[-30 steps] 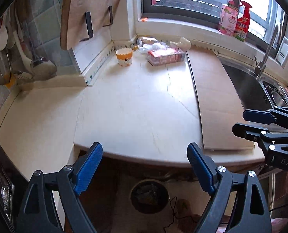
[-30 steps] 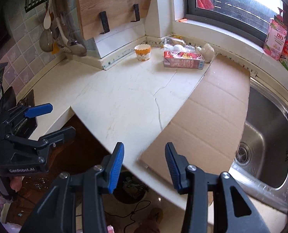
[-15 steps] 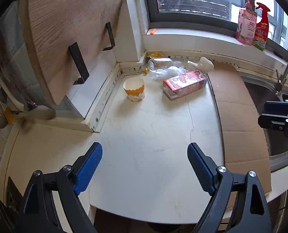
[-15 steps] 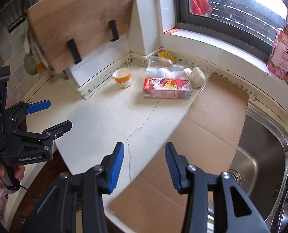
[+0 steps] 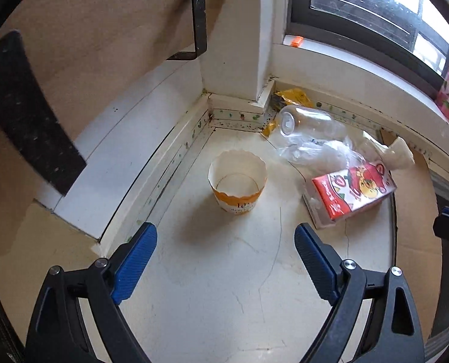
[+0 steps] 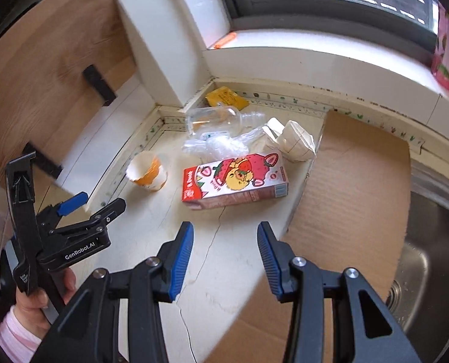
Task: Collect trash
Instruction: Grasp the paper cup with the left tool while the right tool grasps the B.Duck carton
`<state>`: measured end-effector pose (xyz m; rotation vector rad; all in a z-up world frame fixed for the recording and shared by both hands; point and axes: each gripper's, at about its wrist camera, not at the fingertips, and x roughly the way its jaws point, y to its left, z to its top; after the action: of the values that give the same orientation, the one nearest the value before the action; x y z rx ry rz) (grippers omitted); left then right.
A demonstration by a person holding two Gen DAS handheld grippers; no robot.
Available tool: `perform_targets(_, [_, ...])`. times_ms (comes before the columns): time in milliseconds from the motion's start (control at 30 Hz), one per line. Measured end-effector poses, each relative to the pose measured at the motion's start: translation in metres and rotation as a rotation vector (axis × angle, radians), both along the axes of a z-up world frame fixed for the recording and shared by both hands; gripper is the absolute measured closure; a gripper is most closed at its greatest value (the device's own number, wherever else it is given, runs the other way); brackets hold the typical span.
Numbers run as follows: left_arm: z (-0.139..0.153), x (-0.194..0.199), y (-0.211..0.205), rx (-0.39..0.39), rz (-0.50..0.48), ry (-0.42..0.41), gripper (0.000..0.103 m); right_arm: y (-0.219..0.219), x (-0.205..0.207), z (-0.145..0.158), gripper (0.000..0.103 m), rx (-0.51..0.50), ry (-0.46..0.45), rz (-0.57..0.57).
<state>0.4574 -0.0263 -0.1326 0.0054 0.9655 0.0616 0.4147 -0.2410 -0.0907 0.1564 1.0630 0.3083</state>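
Both claws hung empty: left gripper (image 5: 226, 251) spread wide, its jaws having just opened further, right gripper (image 6: 226, 248) half apart. Beyond the red strawberry milk carton (image 6: 235, 181) lay a clear plastic bottle (image 5: 309, 122); left of the carton, the orange-and-white paper cup (image 5: 238, 181) stood upright, dead ahead of the left gripper, which seemed nearer.

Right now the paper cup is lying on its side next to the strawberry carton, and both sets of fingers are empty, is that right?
Not quite. The paper cup stands upright, open mouth up, as the left wrist view shows. It is beside the strawberry carton, and both the left gripper and right gripper are empty.
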Motion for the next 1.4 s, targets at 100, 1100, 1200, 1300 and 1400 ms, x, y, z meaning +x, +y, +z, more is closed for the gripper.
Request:
perform_targets(100, [-0.010, 0.019, -0.001, 0.011, 0.016, -0.009, 0.012, -0.001, 0.017, -0.013, 0.059, 0.012, 0.027, -0.034])
perform_targets(1100, [-0.066, 0.087, -0.003, 0.065, 0.047, -0.015, 0.047, 0.024, 0.095, -0.075, 0.028, 0.126, 0.251, -0.414])
perform_targets(1200, [-0.065, 0.086, -0.003, 0.060, 0.035, -0.016, 0.048, 0.034, 0.099, -0.077, 0.027, 0.088, 0.246, -0.446])
perform_targets(1300, [-0.064, 0.083, -0.002, 0.054, 0.023, -0.018, 0.049, 0.042, 0.103, -0.080, 0.022, 0.048, 0.244, -0.493])
perform_targets(1400, [-0.064, 0.078, -0.002, 0.050, 0.005, -0.016, 0.049, 0.050, 0.106, -0.082, 0.012, 0.016, 0.244, -0.520])
